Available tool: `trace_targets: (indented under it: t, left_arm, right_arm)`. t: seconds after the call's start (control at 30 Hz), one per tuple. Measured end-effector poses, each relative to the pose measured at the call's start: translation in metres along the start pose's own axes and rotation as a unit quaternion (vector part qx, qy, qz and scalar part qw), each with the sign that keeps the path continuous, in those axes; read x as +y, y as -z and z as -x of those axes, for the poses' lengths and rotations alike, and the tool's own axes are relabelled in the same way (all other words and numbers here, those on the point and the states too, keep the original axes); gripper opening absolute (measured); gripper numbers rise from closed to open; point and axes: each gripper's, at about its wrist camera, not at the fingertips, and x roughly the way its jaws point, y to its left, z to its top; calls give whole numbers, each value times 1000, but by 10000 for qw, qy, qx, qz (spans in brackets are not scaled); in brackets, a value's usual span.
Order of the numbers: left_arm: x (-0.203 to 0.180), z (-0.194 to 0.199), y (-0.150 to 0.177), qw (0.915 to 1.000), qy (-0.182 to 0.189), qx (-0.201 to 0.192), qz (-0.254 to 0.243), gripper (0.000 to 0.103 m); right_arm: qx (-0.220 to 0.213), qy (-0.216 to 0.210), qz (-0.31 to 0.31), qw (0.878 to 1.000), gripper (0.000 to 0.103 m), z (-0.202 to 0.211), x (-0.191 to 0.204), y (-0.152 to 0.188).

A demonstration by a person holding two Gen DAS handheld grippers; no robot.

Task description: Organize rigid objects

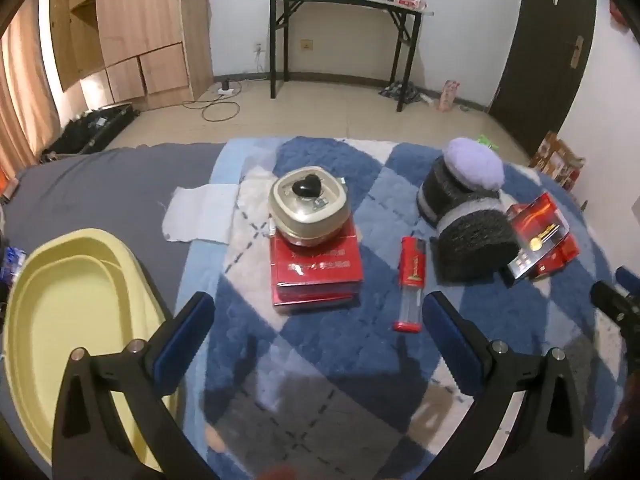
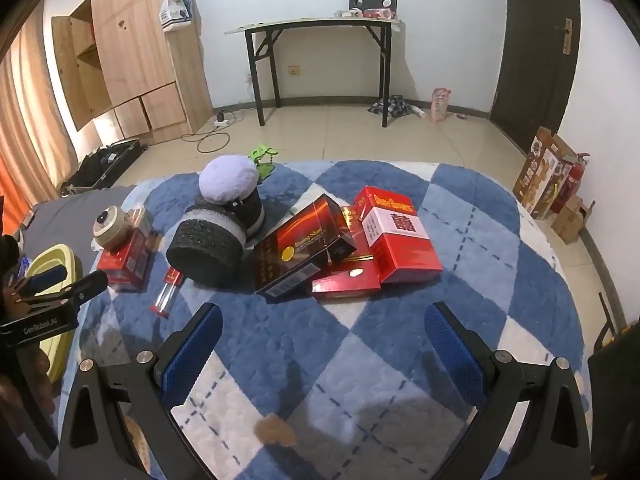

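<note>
Where fluffy rug [image 1: 320, 360] spreads, glossy red boxes [image 2: 400, 240], round jar [image 1: 308, 208]

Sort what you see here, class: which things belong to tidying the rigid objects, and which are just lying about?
Belong to the job:
- jar on a red box
- lighter
- pile of boxes
- yellow tray
- left gripper and right gripper, both open and empty

Just lying about:
- knitted hat
- white cloth
- rug
- black table

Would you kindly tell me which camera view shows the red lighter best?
The left wrist view: the red lighter lies whole and near, on the blue rug. In the right wrist view it is small, off at the left, beside the dark knitted hat.
</note>
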Motion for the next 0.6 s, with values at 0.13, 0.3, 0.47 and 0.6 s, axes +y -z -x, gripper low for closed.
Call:
trace_targets:
  t: [0.13, 0.3, 0.47, 0.6]
  left_arm:
    - [-1, 3, 0, 10000, -36, -53, -32, 103]
    - [-2, -2, 1, 9999, 72, 62, -113, 103]
    - [-8, -3, 4, 9998, 48, 95, -195, 103]
    - [-8, -3, 5, 9998, -4, 59, -200, 103]
  right_arm:
    - [-9, -9, 50, 10000, 103, -1, 3, -2]
    - [88, 4, 28, 10000, 103, -5, 2, -1]
    - [86, 1, 6, 10000, 103, -4, 1, -1]
    - [84, 3, -3, 10000, 103, -5, 1, -1]
